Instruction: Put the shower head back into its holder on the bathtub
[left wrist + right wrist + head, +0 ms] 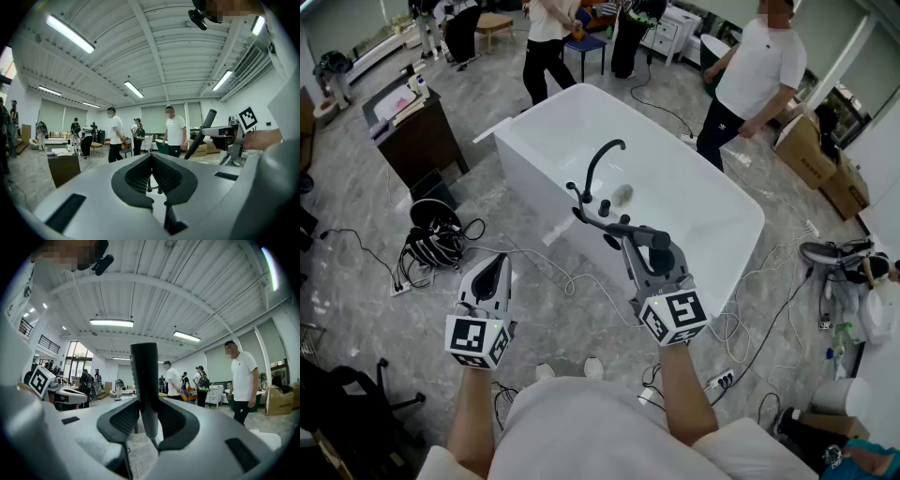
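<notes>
A white bathtub [712, 239] stands ahead of me, with a curved black faucet [602, 159] and small black fittings [589, 201] on its near rim. My right gripper [630, 242] is held level just in front of those fittings, shut on the black shower head [602, 223]. In the right gripper view the shower head [144, 376] stands upright between the jaws of the right gripper [146, 420]. My left gripper [494, 269] hovers over the floor to the left of the tub, shut and empty. Its view shows the left gripper [151, 174] with its pads together, and the shower head [201, 133] off to the right.
Several people stand beyond the tub [759, 80]. A dark desk [412, 127] is at the far left. Cables and a black bundle [431, 246] lie on the grey floor, with white cords [572, 281] by the tub. Cardboard boxes [811, 150] sit at the right.
</notes>
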A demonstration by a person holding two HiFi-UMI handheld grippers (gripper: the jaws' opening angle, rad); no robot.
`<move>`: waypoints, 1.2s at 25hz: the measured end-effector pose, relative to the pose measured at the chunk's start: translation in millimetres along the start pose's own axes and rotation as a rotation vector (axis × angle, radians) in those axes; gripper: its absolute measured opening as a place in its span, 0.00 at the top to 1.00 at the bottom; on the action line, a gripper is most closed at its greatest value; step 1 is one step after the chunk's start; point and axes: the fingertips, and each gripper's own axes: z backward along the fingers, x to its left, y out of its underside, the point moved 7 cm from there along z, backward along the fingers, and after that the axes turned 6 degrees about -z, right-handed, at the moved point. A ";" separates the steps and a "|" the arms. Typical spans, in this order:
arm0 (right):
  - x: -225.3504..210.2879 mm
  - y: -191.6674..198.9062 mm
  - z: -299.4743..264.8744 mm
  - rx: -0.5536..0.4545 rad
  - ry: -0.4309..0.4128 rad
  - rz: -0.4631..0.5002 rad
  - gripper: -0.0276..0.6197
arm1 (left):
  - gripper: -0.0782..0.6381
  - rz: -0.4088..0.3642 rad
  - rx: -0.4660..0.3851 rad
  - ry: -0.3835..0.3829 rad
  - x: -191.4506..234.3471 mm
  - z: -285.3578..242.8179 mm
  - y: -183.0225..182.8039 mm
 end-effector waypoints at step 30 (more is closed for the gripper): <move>-27.4 -0.1 6.3 -0.019 -0.093 0.001 0.74 | 0.88 -0.036 0.015 -0.043 -46.2 -12.6 -10.5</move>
